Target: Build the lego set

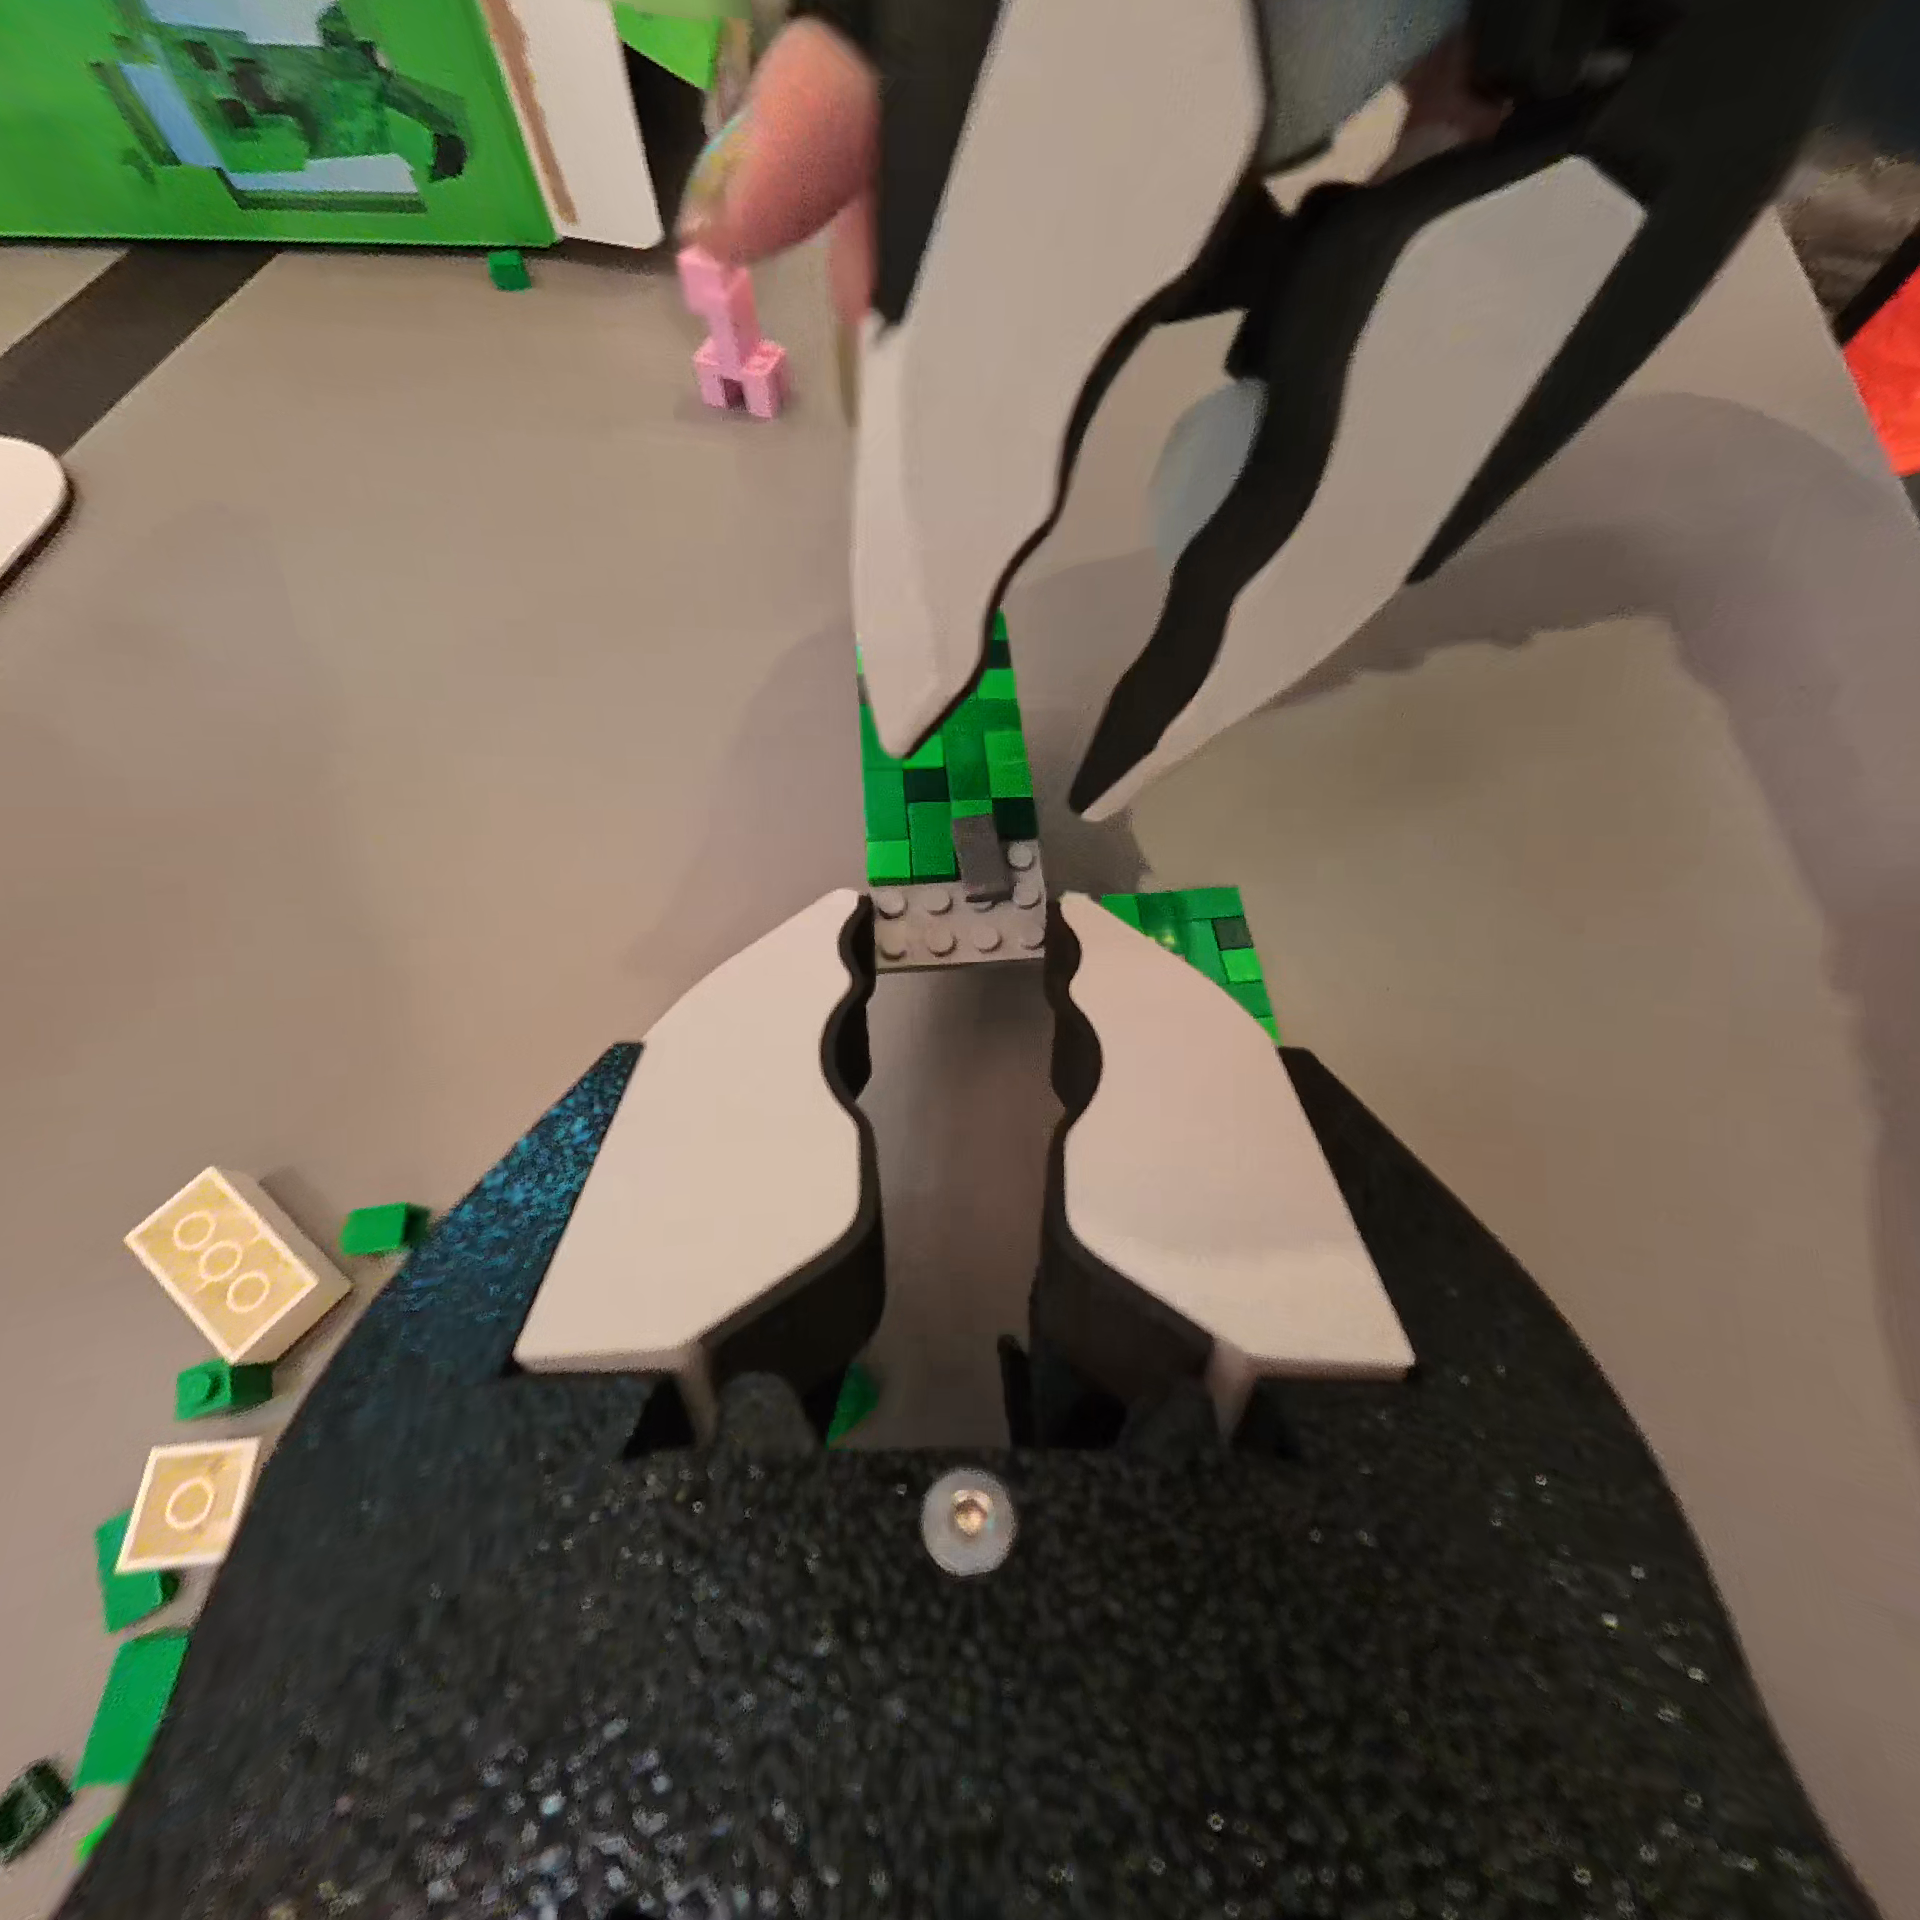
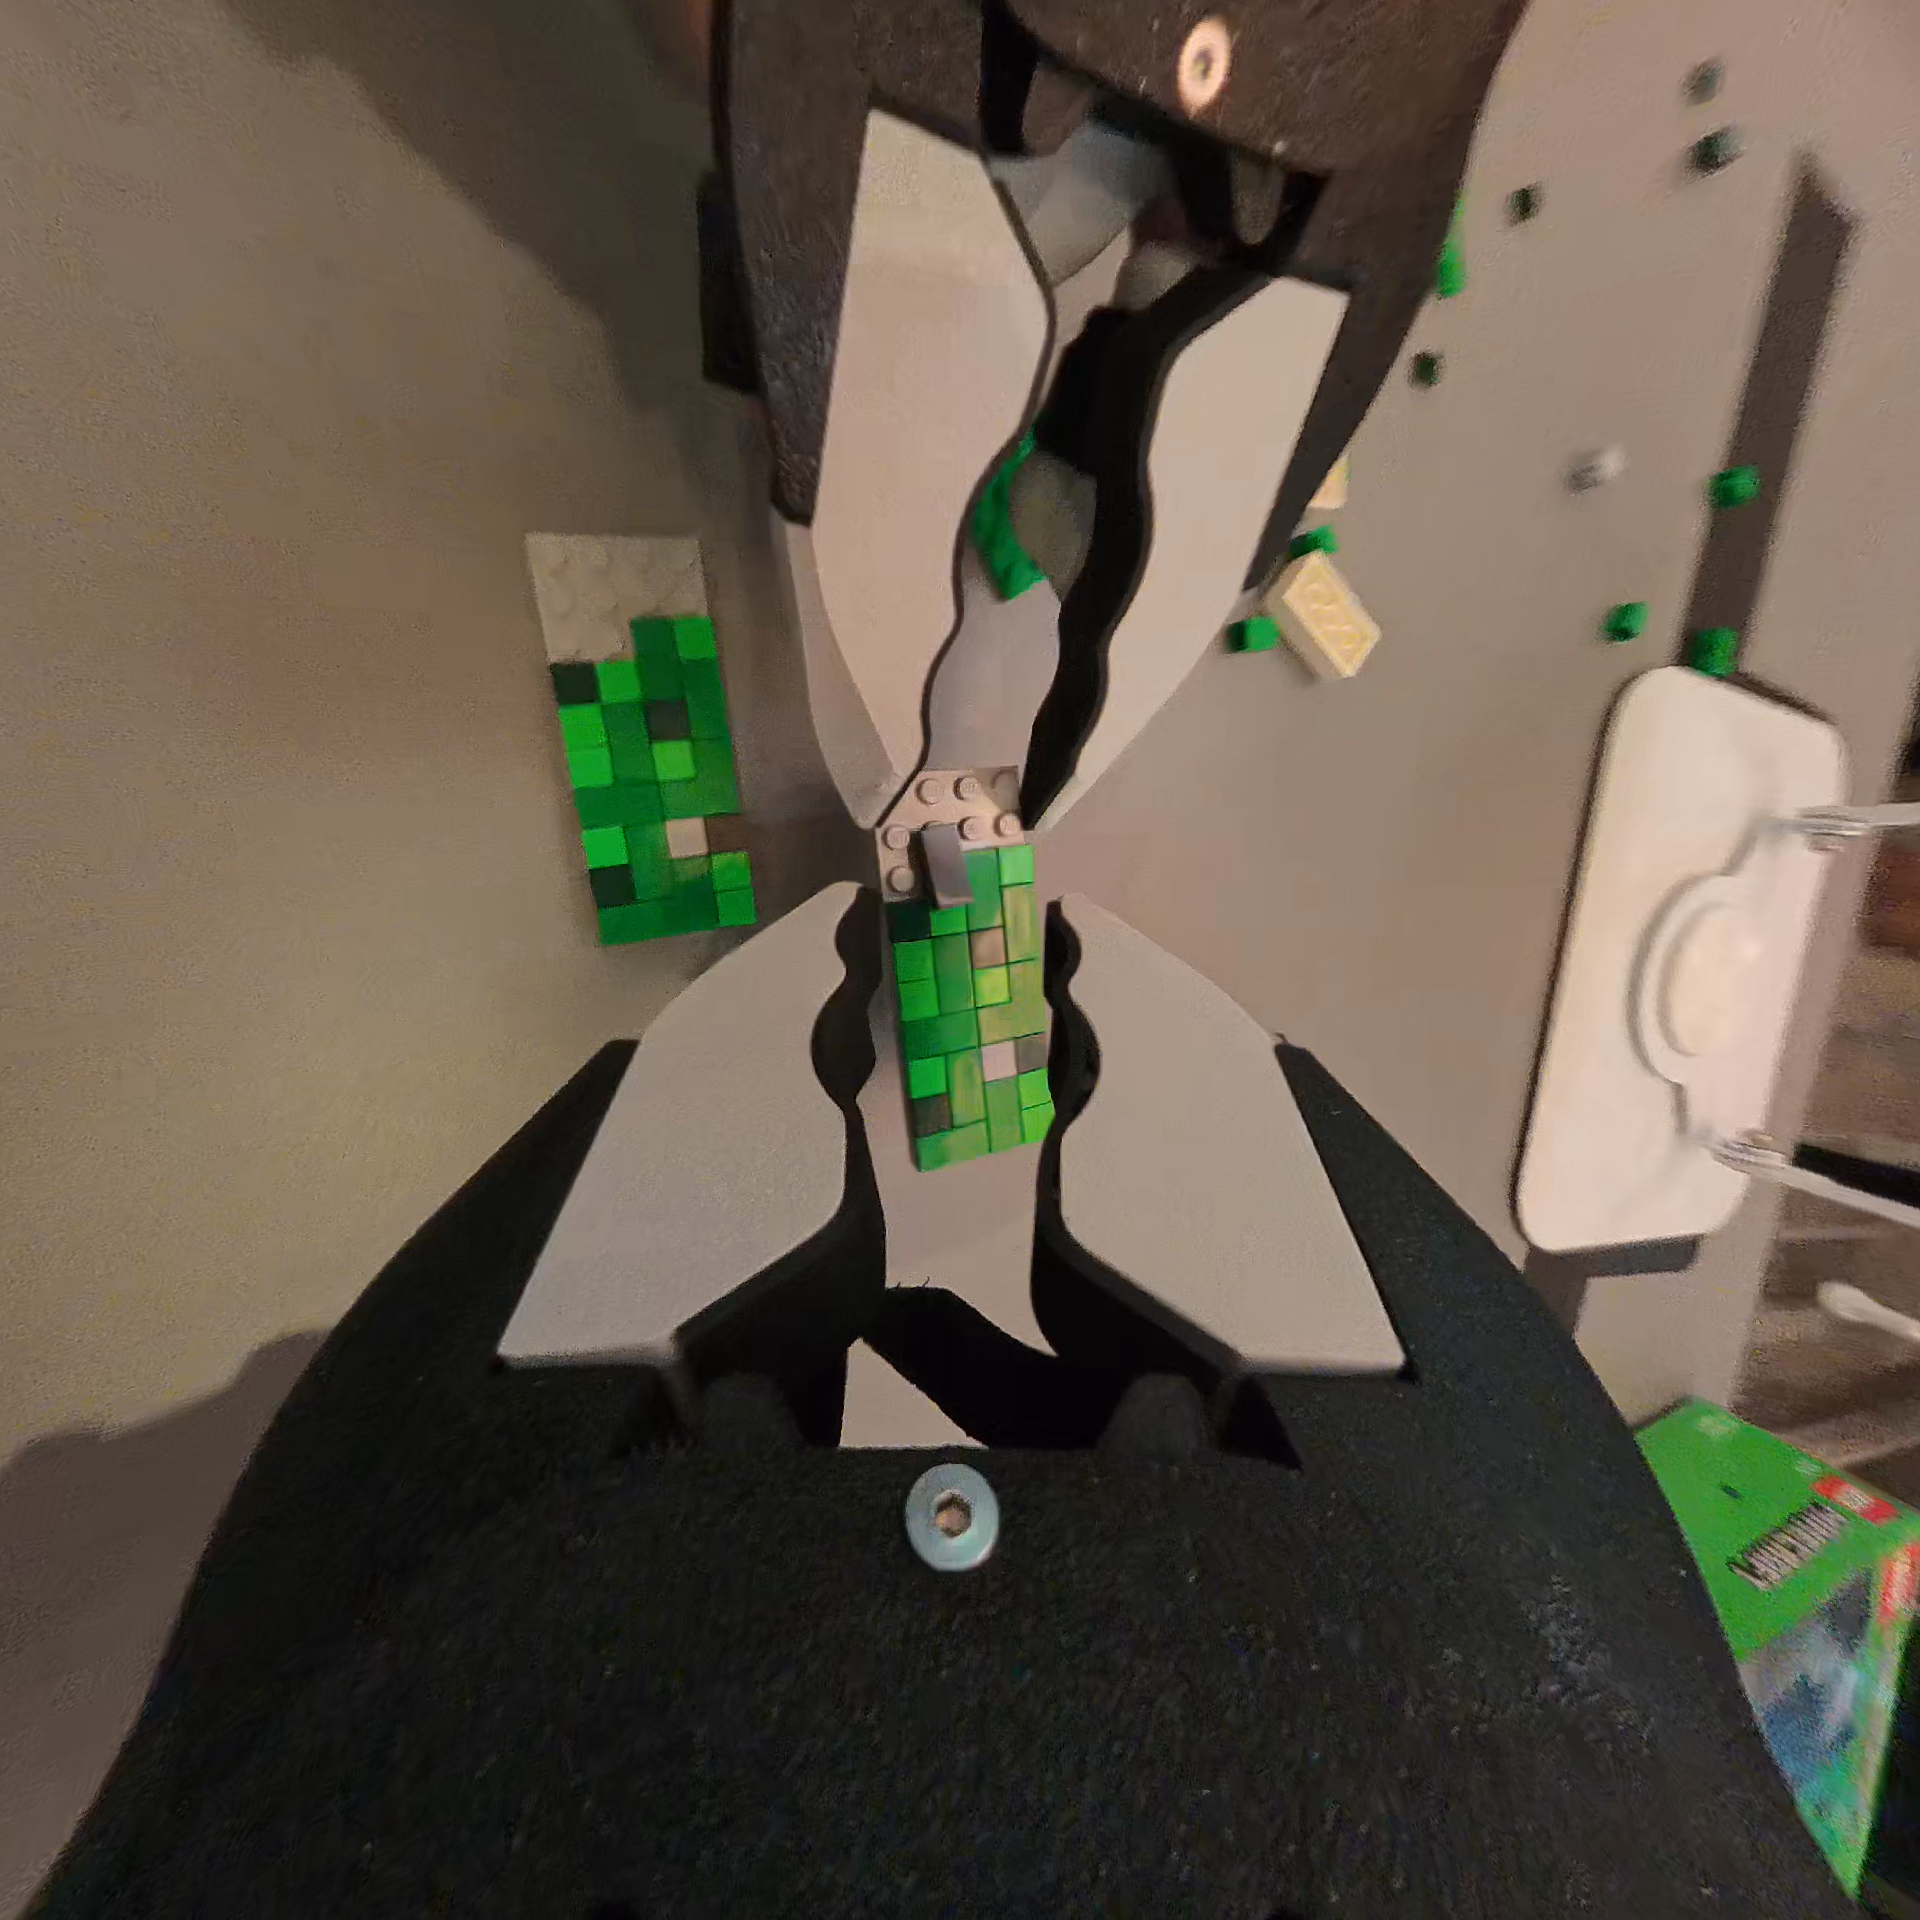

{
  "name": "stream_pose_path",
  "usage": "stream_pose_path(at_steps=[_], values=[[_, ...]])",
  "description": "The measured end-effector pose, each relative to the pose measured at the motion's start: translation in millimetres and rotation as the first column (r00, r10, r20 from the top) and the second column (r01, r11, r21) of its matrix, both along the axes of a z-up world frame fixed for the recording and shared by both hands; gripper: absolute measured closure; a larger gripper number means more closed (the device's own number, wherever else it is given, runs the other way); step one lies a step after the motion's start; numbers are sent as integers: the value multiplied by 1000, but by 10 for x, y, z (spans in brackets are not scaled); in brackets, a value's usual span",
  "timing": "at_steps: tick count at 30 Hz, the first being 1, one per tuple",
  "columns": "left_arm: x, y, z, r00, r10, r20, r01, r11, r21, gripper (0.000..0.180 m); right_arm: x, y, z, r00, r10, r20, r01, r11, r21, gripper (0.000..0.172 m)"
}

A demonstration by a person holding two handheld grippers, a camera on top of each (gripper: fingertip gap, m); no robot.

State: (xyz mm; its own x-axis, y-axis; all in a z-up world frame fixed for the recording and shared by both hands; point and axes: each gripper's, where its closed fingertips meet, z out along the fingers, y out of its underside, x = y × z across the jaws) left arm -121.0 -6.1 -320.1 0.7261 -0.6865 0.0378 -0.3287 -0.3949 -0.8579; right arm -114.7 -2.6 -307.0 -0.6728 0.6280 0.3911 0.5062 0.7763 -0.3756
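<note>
My left gripper is shut on the bare grey studded end of a long plate that is otherwise covered in green tiles. A small dark grey tile lies on the plate where the bare studs meet the green tiles. My right gripper comes in from the far side and hangs open and empty just above the green tiles. In the right wrist view its fingers straddle the plate without pressing on it. The dark grey tile sits just ahead of them, and the left gripper clamps the grey end.
A second green-tiled plate lies on the grey table beside the first. Loose green pieces and cream bricks lie near the left gripper. Farther off are a pink figure, a green box and a white container.
</note>
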Motion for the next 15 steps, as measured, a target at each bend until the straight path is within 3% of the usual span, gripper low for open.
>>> stream_pose_path(at_steps=[3,7,10,15], values=[[-58,30,48,998,51,49,-50,999,-5,150,-17,-28,30,984,15,-179,-2,997,72,140],[-105,58,135,990,94,107,-94,996,2,150,-50,-1,15,929,104,-354,27,937,347,139],[-95,67,165,986,104,130,-105,994,3,150,-69,1,-8,899,158,-408,60,880,472,142],[-88,71,180,984,110,138,-112,994,3,150,-85,22,-97,899,165,-407,82,848,524,147]])
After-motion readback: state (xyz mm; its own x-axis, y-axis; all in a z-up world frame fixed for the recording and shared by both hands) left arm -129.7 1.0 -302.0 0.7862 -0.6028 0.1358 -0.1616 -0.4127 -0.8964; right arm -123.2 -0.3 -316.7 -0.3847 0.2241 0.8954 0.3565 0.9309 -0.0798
